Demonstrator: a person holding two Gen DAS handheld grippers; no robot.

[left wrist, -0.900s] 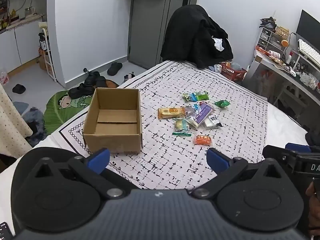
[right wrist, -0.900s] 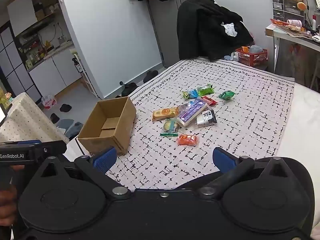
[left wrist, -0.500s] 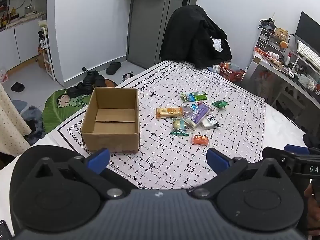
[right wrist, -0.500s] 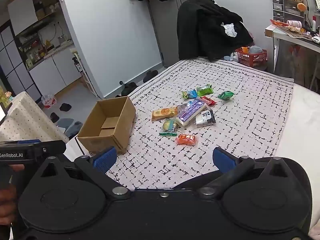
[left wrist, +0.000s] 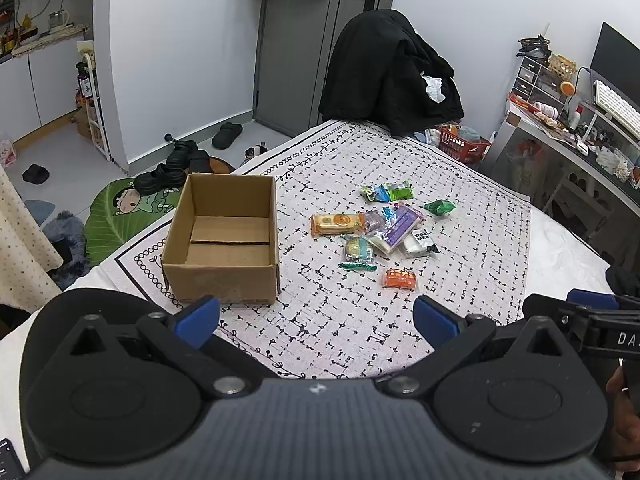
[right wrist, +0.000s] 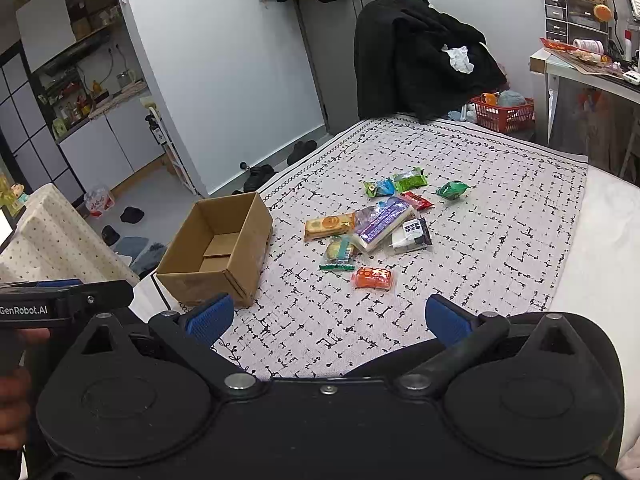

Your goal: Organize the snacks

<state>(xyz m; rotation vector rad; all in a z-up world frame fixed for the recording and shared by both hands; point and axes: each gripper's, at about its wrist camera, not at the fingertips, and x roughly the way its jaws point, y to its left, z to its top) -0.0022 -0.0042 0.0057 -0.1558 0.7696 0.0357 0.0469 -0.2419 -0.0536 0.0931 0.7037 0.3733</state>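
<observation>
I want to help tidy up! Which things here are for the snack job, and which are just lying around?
For the job: snacks, box.
Just lying about: black coat, red basket, shoes, green mat.

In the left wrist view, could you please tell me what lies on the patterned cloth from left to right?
cardboard box → yellow-orange biscuit pack → orange snack packet → dark green wrapped candy. The overlapping packets in the middle are left out.
</observation>
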